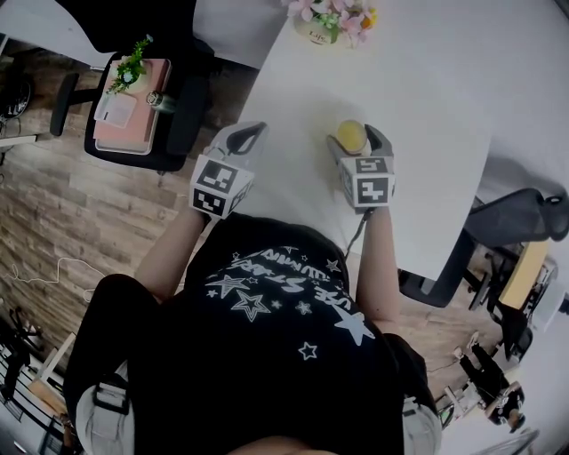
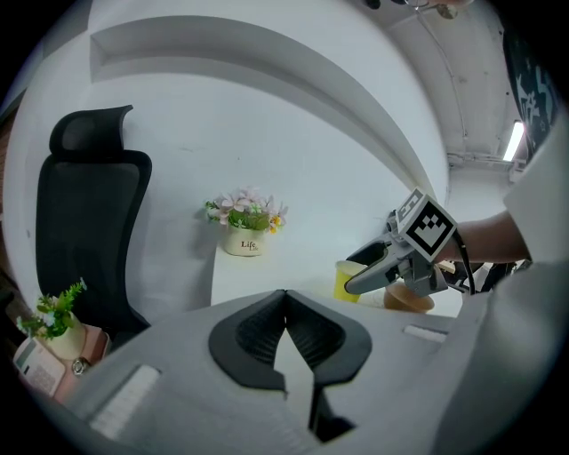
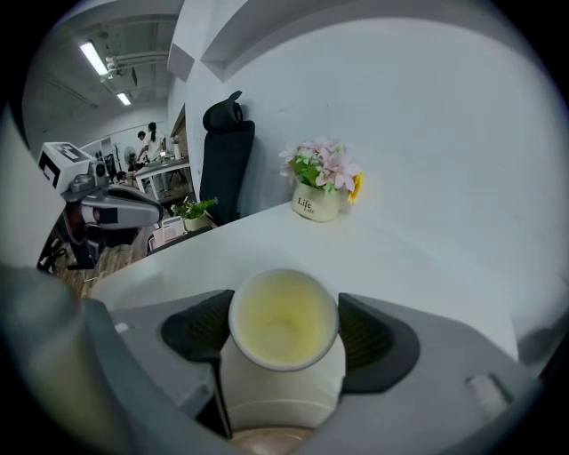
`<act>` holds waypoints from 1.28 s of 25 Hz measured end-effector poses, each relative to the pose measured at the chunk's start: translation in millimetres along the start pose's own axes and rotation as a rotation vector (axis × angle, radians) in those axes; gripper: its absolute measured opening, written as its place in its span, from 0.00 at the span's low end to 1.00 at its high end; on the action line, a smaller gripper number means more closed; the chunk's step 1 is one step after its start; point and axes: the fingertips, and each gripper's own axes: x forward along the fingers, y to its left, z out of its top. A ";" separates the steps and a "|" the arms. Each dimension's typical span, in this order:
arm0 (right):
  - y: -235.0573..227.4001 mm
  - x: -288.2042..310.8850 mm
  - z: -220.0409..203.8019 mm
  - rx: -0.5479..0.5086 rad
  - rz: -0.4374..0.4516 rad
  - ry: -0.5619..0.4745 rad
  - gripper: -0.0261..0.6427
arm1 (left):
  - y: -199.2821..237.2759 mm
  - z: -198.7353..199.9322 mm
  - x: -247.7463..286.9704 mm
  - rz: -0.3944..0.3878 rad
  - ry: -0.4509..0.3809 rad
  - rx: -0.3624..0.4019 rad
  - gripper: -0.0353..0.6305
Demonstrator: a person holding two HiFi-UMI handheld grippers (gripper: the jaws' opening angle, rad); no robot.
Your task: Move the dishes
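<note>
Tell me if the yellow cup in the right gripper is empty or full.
Empty. The right gripper view looks straight into the mouth of the yellow cup and shows only its bare pale inside.

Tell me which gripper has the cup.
The right gripper: its jaws press on both sides of the cup. The left gripper has its jaws together with nothing between them.

- White bench (image 1: 427,133), long and plain.
- Flower pot (image 1: 331,19) stands upright at its far end.
- Brown dish (image 2: 411,299) sits toward the near end, just beside a yellow cup (image 1: 350,135).
</note>
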 end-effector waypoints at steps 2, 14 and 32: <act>-0.3 0.6 -1.8 0.003 -0.004 0.000 0.59 | -1.3 0.5 1.1 -0.005 -0.001 -0.003 0.07; 3.4 -24.8 -9.8 0.036 -0.013 -0.019 0.61 | -20.0 -2.9 -3.1 -0.028 0.015 0.034 0.07; 41.6 -75.2 -86.9 -0.028 0.005 0.148 0.59 | -71.2 -19.4 -22.3 -0.074 0.038 0.045 0.07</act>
